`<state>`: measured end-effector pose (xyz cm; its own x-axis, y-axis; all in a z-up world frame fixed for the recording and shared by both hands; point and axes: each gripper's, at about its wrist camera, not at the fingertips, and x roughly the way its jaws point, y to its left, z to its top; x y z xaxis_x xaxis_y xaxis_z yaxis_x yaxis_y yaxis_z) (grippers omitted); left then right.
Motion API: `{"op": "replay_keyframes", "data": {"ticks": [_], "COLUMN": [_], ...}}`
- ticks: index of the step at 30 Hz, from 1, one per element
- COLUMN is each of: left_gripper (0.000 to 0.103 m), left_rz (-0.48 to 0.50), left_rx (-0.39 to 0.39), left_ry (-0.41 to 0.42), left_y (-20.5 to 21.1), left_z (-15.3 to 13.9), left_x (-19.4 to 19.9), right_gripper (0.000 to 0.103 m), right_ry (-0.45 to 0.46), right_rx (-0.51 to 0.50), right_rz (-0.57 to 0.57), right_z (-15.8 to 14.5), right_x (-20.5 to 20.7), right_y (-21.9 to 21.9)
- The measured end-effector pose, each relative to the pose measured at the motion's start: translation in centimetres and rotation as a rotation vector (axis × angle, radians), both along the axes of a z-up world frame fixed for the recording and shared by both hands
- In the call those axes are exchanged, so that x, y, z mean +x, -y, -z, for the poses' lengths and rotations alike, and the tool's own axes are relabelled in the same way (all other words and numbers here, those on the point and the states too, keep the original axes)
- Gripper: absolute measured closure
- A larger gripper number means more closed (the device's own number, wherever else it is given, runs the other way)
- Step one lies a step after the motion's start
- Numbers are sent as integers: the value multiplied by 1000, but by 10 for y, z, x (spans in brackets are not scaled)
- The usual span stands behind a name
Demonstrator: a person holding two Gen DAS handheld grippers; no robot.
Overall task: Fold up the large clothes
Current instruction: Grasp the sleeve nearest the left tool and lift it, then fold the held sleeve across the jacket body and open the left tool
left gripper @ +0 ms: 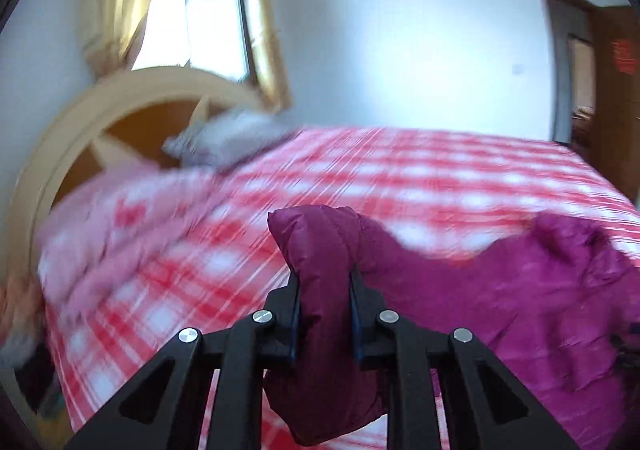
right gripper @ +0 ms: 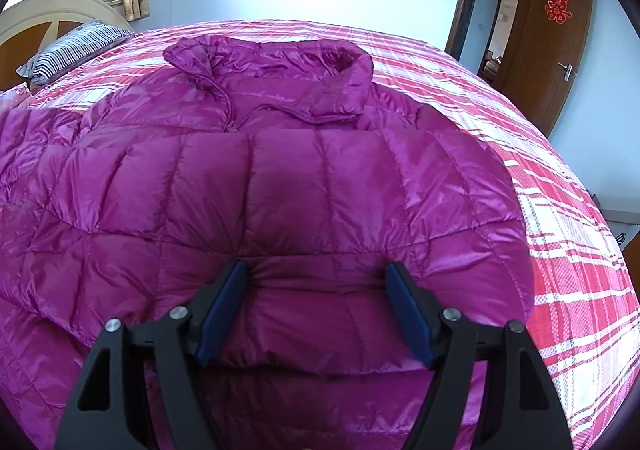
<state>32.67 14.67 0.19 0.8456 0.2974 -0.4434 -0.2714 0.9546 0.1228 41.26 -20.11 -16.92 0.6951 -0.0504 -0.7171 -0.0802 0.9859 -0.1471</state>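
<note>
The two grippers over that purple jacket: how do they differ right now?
The left gripper is shut on a bunched fold of the purple jacket, lifted above the checked bedspread; the right gripper is open, its jaws wide apart over the jacket's folded-over quilted part, clamping nothing. The left view is motion-blurred; the right view is sharp. Both share black arms with dark blue pads.

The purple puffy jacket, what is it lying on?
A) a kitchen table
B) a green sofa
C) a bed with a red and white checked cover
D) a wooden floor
C: in the right wrist view the purple puffy jacket is spread out on a bed cover with red and white checks, and a striped pillow lies by the headboard.
</note>
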Motion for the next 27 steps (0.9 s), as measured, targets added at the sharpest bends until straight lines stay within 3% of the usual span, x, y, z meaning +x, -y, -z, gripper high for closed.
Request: {"op": "replay_keyframes", "data": {"ticks": [5,10,14,18,24,27], "left_gripper": [84,84,84,84,83,78], "left_rz": [202,375,476,507,511,511], "left_rx": [47,88,149,177,119,97], "left_ry": [55,56,13,-56,-153,-179], "left_y": [85,165,223,265,295,303], "left_z": [-33,-34,-3,43,89,99], "left_x": [0,3,15,29,55,61], "right_gripper": [27,27,27,27,27,27], "right_ry": [0,2,3,5,7,7], "right_rx": [0,4,12,30,39,46], "right_rz": [0,0,-1,-1,-2,-2], "right_z": [0,0,0,0,0,0], "right_x": [0,0,0,-1,0,0], "right_y": [0,1,1,2,2,3]}}
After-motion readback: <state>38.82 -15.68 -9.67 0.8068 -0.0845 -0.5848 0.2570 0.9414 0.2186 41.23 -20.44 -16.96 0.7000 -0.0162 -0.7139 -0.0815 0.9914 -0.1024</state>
